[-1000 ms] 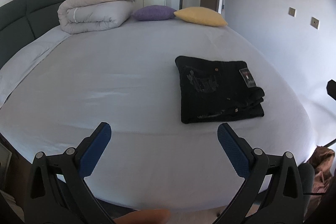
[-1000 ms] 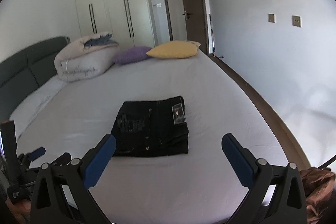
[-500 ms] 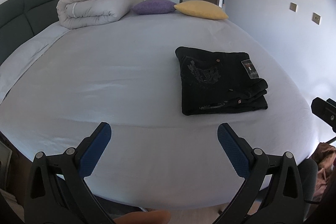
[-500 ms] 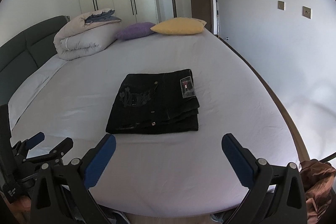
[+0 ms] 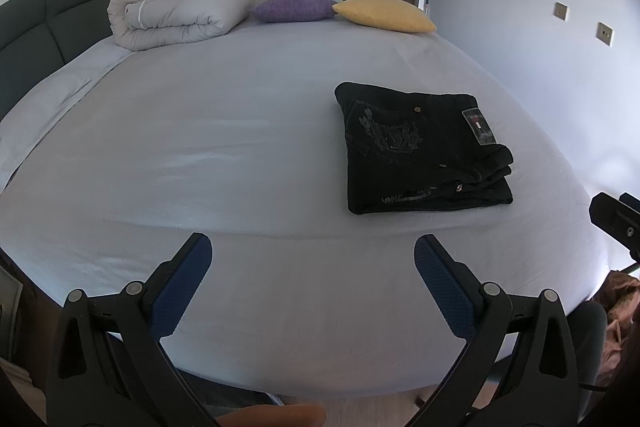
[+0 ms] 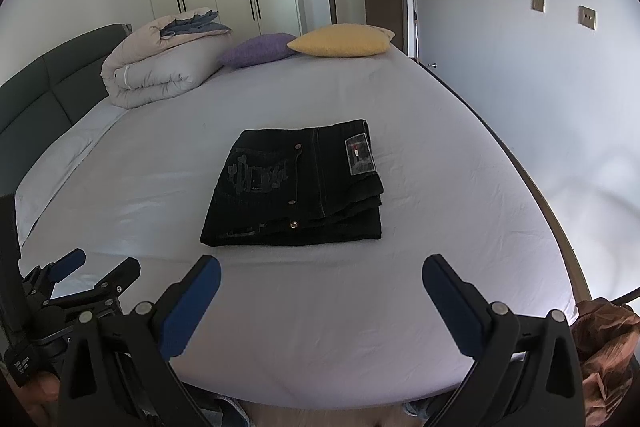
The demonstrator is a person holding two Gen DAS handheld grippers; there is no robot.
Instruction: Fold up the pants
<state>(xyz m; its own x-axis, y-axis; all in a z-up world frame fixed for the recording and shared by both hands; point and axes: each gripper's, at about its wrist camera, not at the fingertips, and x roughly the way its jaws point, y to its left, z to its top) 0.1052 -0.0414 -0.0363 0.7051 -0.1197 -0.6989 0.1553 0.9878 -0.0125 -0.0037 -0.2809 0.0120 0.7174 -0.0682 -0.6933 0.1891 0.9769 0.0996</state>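
Black pants [image 5: 420, 147] lie folded into a compact rectangle on the white bed sheet [image 5: 224, 131], right of centre in the left wrist view. In the right wrist view the pants [image 6: 296, 187] lie straight ahead at mid-bed. My left gripper [image 5: 312, 251] is open and empty, held above the bed's near edge, left of and nearer than the pants. My right gripper [image 6: 320, 271] is open and empty, just short of the pants' near edge. The left gripper also shows at the right wrist view's lower left [image 6: 96, 267].
A rolled duvet [image 5: 180, 11], a purple pillow [image 5: 294, 7] and a yellow pillow [image 5: 384, 14] lie at the far end by the dark headboard [image 5: 44, 23]. A wall runs along the right. Brown fabric [image 6: 604, 343] lies beside the bed at lower right.
Both grippers have shifted slightly over the bed's near edge, so the views tilt a little. The pants lie still and both grippers stay open.
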